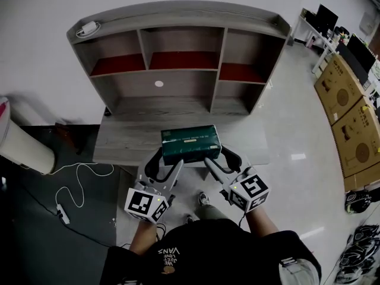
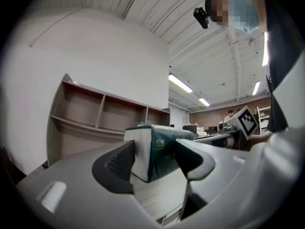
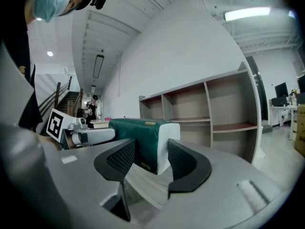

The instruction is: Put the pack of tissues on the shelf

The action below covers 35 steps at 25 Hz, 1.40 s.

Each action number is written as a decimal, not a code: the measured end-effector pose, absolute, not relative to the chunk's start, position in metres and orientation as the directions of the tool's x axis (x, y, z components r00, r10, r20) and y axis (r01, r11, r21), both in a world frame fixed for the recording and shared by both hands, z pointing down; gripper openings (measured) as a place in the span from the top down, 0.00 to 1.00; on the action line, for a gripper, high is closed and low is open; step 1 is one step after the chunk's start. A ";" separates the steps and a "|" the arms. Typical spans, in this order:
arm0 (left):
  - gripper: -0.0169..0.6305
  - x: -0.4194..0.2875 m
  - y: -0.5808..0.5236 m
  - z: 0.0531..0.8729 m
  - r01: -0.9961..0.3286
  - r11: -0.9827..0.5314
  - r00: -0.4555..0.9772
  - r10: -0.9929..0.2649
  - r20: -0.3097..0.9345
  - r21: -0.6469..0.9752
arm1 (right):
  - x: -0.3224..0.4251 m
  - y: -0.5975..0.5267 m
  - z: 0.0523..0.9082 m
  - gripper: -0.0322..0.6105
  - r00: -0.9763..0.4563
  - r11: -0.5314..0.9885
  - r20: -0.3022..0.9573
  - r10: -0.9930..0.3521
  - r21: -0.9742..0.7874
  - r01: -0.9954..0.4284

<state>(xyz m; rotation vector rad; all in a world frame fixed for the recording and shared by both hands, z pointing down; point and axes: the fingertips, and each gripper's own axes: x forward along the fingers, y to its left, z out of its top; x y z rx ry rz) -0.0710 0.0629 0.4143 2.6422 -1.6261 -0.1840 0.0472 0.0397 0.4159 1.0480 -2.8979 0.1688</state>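
Observation:
A dark green pack of tissues [image 1: 191, 143] with white ends hangs over the front ledge of the grey shelf unit [image 1: 178, 76], which has red-backed upper compartments. My left gripper [image 1: 168, 162] grips the pack's left end and my right gripper [image 1: 216, 159] its right end. In the left gripper view the pack [image 2: 159, 147] sits between the jaws of the left gripper [image 2: 155, 163], with the shelf [image 2: 90, 116] behind it. In the right gripper view the right gripper [image 3: 151, 159] is shut on the pack [image 3: 143, 137], with the shelf [image 3: 214, 109] to its right.
A white plug adapter [image 1: 88, 28] lies on the shelf top. A white bin [image 1: 21, 144] stands at the left, with a cable and power strip [image 1: 62, 212] on the dark floor. Cardboard boxes [image 1: 350, 117] line the right side.

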 end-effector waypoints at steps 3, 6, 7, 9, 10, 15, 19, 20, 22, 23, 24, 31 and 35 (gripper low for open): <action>0.50 -0.074 0.048 0.412 -0.897 -0.435 0.430 -0.900 -0.078 0.076 | 0.044 0.022 0.414 0.62 -0.782 0.777 0.084 -0.618 -0.089 -0.624; 0.50 -0.073 0.027 0.409 -0.905 -0.420 0.415 -0.906 -0.079 0.070 | 0.045 -0.001 0.411 0.62 -0.792 0.787 0.078 -0.606 -0.089 -0.611; 0.50 -0.071 0.018 0.408 -0.907 -0.415 0.410 -0.909 -0.078 0.068 | 0.046 -0.011 0.410 0.62 -0.795 0.790 0.076 -0.602 -0.090 -0.607; 0.50 -0.068 -0.002 0.406 -0.911 -0.407 0.403 -0.912 -0.074 0.065 | 0.049 -0.032 0.408 0.62 -0.801 0.796 0.073 -0.594 -0.095 -0.598; 0.50 -0.067 -0.010 0.407 -0.912 -0.405 0.400 -0.914 -0.072 0.064 | 0.050 -0.041 0.408 0.62 -0.805 0.799 0.072 -0.589 -0.098 -0.593; 0.50 -0.064 -0.028 0.416 -0.925 -0.374 0.370 -0.927 -0.062 0.064 | 0.052 -0.063 0.412 0.62 -0.824 0.817 0.061 -0.564 -0.107 -0.567; 0.50 -0.063 -0.032 0.420 -0.937 -0.344 0.340 -0.938 -0.066 0.063 | 0.053 -0.070 0.417 0.62 -0.839 0.833 0.060 -0.541 -0.103 -0.544; 0.50 -0.060 -0.041 0.419 -0.939 -0.339 0.335 -0.940 -0.065 0.065 | 0.055 -0.079 0.417 0.62 -0.842 0.836 0.062 -0.536 -0.102 -0.539; 0.50 -0.055 -0.064 0.418 -0.943 -0.326 0.322 -0.945 -0.061 0.071 | 0.060 -0.104 0.414 0.62 -0.849 0.842 0.068 -0.525 -0.105 -0.529; 0.50 -0.053 -0.072 0.418 -0.945 -0.320 0.316 -0.947 -0.058 0.075 | 0.062 -0.112 0.414 0.62 -0.852 0.845 0.070 -0.519 -0.109 -0.523; 0.50 -0.051 -0.077 0.418 -0.946 -0.314 0.310 -0.949 -0.054 0.078 | 0.063 -0.118 0.414 0.62 -0.855 0.848 0.072 -0.513 -0.112 -0.518; 0.50 -0.050 -0.093 0.416 -0.951 -0.300 0.298 -0.954 -0.043 0.067 | 0.064 -0.137 0.414 0.62 -0.865 0.855 0.064 -0.497 -0.130 -0.501; 0.50 -0.057 -0.100 0.415 -0.952 -0.299 0.297 -0.954 -0.040 0.066 | 0.057 -0.144 0.415 0.62 -0.864 0.853 0.065 -0.499 -0.136 -0.503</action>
